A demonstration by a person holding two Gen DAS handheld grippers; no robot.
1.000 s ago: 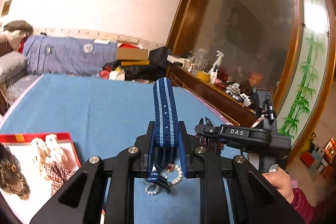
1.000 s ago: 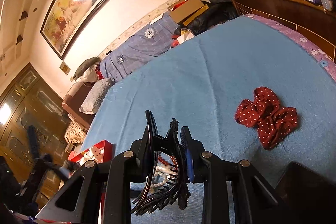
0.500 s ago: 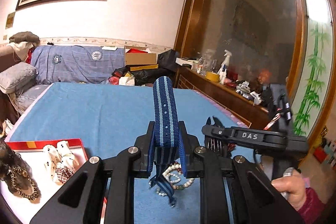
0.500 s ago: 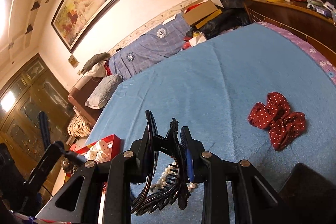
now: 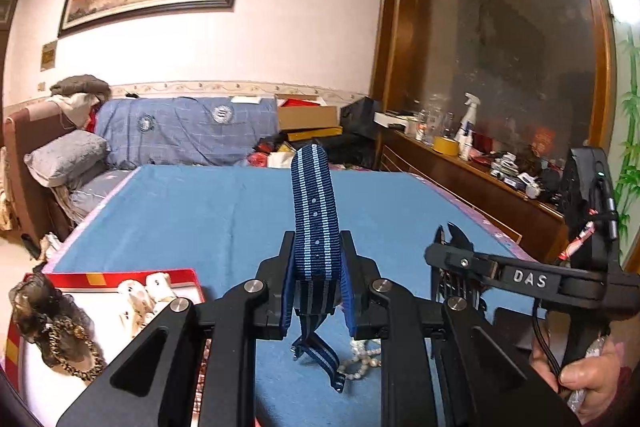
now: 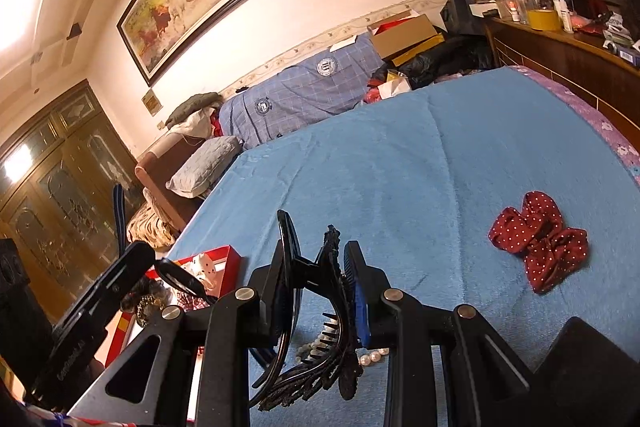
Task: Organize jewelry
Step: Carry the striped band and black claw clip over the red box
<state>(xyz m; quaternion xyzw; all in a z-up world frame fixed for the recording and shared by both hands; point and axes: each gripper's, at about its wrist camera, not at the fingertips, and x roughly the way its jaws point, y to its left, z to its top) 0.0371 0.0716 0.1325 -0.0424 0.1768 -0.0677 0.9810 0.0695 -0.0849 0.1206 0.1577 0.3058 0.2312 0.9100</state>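
My left gripper (image 5: pixel 316 291) is shut on a navy strap with pale blue stripes (image 5: pixel 314 223), held upright above the blue bed cover; its tail hangs below. My right gripper (image 6: pixel 320 291) is shut on a black hair claw clip (image 6: pixel 320 331), also lifted; the right gripper also shows at the right of the left wrist view (image 5: pixel 500 275). A pearl strand (image 5: pixel 364 359) lies on the cover beneath both grippers. A red box with a white lining (image 5: pixel 100 279) at the lower left holds a gold chain bracelet (image 5: pixel 76 351), a dark lace piece and white bow pieces.
A red polka-dot scrunchie (image 6: pixel 540 239) lies on the blue cover (image 6: pixel 400 167) to the right. A wooden shelf with bottles and tape (image 5: pixel 460 147) runs along the bed's right side. Folded blue bedding (image 5: pixel 180 131) and boxes lie at the far end.
Both grippers have risen and tilted up with their items still held; the red box, pearls and scrunchie sit lower in the views. Grips are unchanged.
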